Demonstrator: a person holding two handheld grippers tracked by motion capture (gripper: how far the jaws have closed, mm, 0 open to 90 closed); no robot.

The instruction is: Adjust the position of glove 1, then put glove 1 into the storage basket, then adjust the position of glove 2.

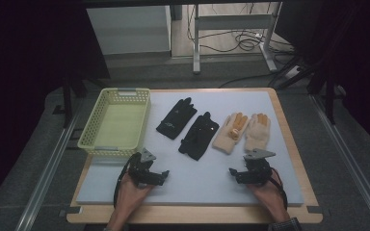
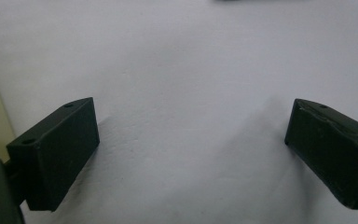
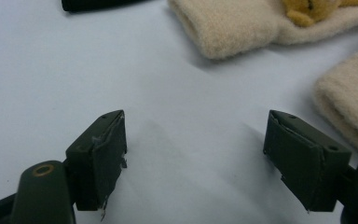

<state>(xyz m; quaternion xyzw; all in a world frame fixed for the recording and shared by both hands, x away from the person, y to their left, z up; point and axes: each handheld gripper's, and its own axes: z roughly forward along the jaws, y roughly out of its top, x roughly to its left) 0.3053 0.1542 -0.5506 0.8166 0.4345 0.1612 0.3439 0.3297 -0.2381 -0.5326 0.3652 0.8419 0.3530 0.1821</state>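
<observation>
Left hand-held gripper [image 1: 155, 176] released near front tabletop [image 1: 202, 180] edge, right hand-held gripper [image 3: 193, 154] released, bare mat between, cream gloves [image 3: 233, 23] just ahead, basket [image 1: 96, 142] beside left.

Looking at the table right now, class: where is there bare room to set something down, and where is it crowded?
Free: the mat between the left gripper and right gripper, and inside the basket. Crowded: the row of black gloves and cream gloves.
</observation>
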